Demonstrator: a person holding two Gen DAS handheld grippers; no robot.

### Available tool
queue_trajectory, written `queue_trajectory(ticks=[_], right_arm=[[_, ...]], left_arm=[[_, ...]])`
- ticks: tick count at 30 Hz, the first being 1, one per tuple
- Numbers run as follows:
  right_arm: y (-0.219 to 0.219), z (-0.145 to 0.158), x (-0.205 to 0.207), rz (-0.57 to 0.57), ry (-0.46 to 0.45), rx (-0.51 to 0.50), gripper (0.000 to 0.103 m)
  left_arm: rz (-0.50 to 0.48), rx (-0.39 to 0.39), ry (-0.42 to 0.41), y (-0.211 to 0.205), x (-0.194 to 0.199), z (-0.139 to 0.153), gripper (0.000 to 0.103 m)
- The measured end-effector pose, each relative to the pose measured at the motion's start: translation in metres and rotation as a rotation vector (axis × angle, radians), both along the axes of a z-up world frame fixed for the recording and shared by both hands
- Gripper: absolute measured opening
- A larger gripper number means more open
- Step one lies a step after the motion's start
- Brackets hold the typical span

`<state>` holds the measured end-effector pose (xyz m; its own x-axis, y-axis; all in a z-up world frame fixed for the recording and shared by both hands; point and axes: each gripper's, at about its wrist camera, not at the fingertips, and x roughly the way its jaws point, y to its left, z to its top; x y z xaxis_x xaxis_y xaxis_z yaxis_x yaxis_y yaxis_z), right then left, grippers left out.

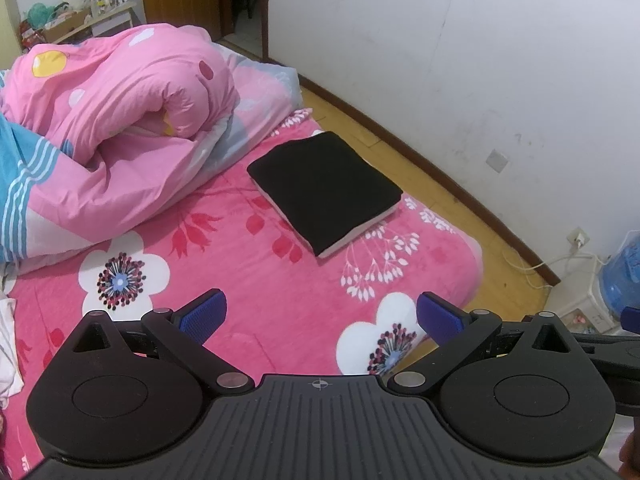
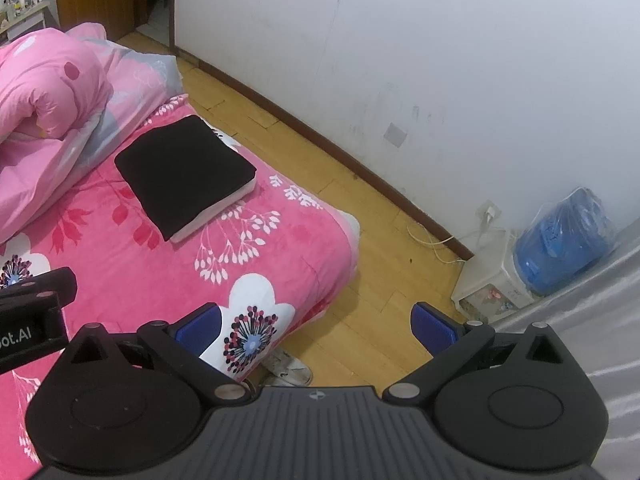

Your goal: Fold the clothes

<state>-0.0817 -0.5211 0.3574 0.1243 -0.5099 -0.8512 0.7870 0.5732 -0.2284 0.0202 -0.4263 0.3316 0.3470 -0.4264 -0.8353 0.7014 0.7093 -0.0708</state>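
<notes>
A folded black garment [image 1: 324,190] lies flat on the pink flowered bed cover [image 1: 256,296], on top of a pale folded piece whose edge shows beneath it. The same black garment [image 2: 184,174] appears near the bed's right edge in the right wrist view. My left gripper [image 1: 320,316] hovers open above the bed cover, well short of the garment, nothing between its blue pads. My right gripper [image 2: 316,324] is open too, held over the bed's corner and the wooden floor, holding nothing. The left gripper's body [image 2: 32,312] shows at the left of the right wrist view.
A bunched pink duvet [image 1: 108,128] fills the bed's far left. A white cloth [image 1: 8,352] lies at the left edge. Wooden floor [image 2: 320,184], white wall, a blue water jug [image 2: 564,236] on a dispenser, a power cord and a shoe [image 2: 288,372] are to the right.
</notes>
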Motion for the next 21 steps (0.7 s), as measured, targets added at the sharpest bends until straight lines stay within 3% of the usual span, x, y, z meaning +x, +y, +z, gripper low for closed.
queue_trajectory(ticks=[21], right_arm=[[-0.002, 0.001, -0.0041, 0.004, -0.002, -0.013, 0.103]], left_arm=[[-0.001, 0.0, -0.014, -0.0019, -0.0063, 0.0021, 0.102]])
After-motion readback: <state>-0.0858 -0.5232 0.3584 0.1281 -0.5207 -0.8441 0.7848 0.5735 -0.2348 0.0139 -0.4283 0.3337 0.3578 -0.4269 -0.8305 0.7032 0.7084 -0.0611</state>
